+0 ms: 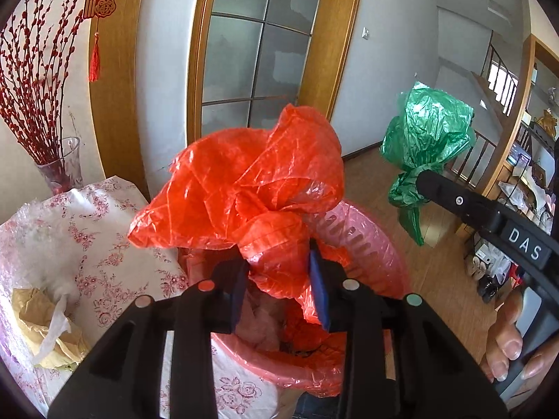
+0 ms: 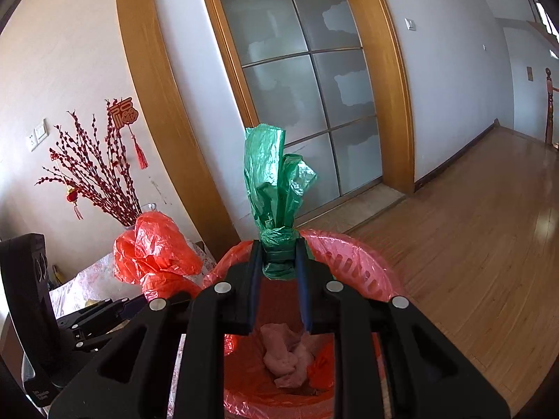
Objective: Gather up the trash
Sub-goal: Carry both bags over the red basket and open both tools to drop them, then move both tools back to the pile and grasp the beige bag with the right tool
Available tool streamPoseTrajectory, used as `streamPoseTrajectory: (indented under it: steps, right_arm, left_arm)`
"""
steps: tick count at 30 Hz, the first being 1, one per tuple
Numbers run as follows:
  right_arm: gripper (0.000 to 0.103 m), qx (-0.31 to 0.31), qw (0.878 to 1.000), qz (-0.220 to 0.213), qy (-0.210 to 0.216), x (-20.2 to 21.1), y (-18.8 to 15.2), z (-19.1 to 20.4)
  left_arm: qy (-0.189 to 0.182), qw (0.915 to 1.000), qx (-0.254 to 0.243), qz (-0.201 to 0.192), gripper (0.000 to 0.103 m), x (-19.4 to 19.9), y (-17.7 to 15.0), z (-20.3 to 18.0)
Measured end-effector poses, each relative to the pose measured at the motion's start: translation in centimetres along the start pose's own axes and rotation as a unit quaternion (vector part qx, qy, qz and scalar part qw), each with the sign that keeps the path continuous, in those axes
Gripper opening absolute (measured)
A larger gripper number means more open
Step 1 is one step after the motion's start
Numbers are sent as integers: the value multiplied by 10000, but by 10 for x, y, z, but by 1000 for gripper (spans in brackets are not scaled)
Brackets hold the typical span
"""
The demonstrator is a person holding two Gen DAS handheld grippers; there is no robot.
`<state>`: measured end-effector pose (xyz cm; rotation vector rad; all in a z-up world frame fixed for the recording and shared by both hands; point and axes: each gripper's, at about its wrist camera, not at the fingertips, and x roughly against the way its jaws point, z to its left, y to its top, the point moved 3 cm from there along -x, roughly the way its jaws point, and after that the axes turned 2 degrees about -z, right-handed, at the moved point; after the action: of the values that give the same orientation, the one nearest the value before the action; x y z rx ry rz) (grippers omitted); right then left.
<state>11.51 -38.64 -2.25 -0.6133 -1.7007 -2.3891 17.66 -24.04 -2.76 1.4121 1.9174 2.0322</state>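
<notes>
My left gripper (image 1: 279, 265) is shut on a crumpled red plastic bag (image 1: 244, 181) and holds it above a pink slotted trash bin (image 1: 363, 230) lined with a red bag. My right gripper (image 2: 278, 255) is shut on a bunched green plastic bag (image 2: 272, 178) over the same bin (image 2: 349, 255). The green bag (image 1: 422, 146) and the right gripper also show at the right of the left wrist view. The red bag (image 2: 153, 248) shows at the left of the right wrist view. Crumpled pink trash (image 2: 286, 356) lies inside the bin.
A table with a floral cloth (image 1: 97, 237) stands left of the bin, with crumpled yellow paper (image 1: 42, 328) and a glass vase of red branches (image 1: 63, 171). A frosted glass door (image 2: 300, 80) is behind. Wooden floor (image 2: 471, 244) spreads right. A cluttered shelf (image 1: 524, 188) stands far right.
</notes>
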Motion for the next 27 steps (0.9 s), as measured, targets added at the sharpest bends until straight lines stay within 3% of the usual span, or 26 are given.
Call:
streamPoseTrajectory:
  steps: [5,11,18,27]
  right_arm:
    - [49,-270,9995,144,5,-15,-1,-13]
    - [49,-229,9994,219,-139,-13,-12,-15]
    - [49,-81,9994,226,-260,-6,-18,-9]
    - [49,308,9984,395,268,-1,-28,46]
  left_arm:
    - [78,9998,125,149,47,-11,-7,6]
    - [250,9995,167,79,54,-2,-10,17]
    - [703,9968,196,-330,65,40,-16,30]
    - [1277,9872,520,-798,68,110,-26,72]
